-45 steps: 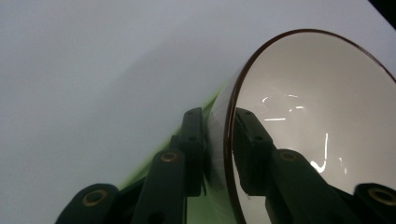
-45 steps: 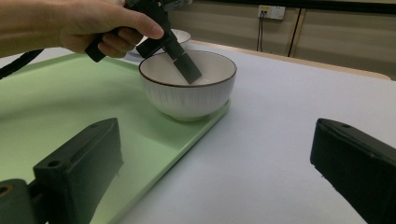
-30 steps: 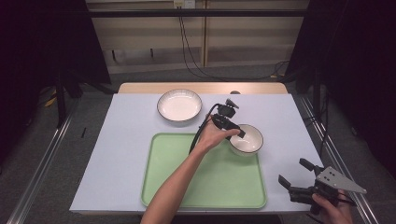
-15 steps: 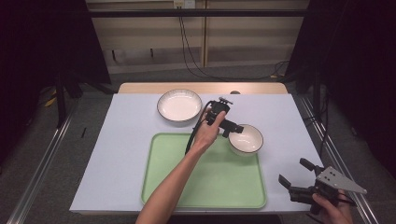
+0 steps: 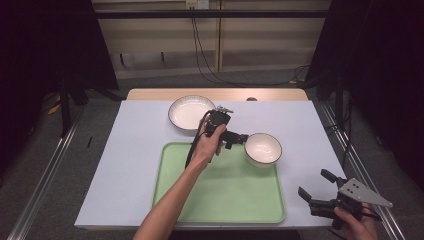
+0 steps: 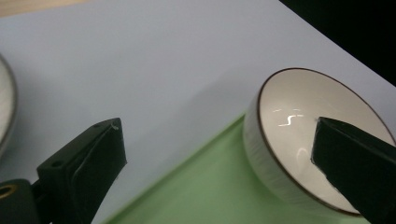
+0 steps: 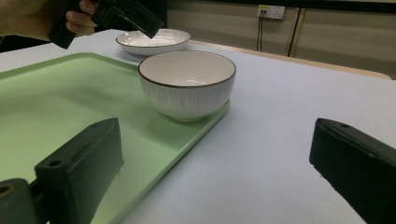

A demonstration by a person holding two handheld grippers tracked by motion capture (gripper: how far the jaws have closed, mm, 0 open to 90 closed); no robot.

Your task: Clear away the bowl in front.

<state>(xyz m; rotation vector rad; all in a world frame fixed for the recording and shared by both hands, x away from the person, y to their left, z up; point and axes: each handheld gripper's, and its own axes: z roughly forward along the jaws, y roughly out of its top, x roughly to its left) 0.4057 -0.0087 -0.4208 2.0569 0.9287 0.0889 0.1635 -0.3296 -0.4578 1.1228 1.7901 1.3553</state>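
A white bowl with a dark rim (image 5: 262, 148) (image 7: 187, 84) sits upright on the far right corner of the green tray (image 5: 220, 195) (image 7: 60, 107). My left gripper (image 5: 238, 140) hovers just left of the bowl, open and holding nothing. In the left gripper view its jaws (image 6: 219, 154) are spread wide, with the bowl (image 6: 299, 140) in front of the right jaw and the tray (image 6: 201, 191) below. My right gripper (image 5: 316, 185) (image 7: 215, 172) is open near the table's front right corner, pointing at the bowl.
A shallow white plate (image 5: 191, 112) (image 7: 154, 41) lies on the pale table cover (image 5: 125, 150) behind the tray; its edge shows in the left gripper view (image 6: 5, 116). Cables hang over the floor beyond the table's far edge.
My left gripper has drawn back leftward from the bowl's rim. The bowl stays on the tray corner. The right gripper has not moved.
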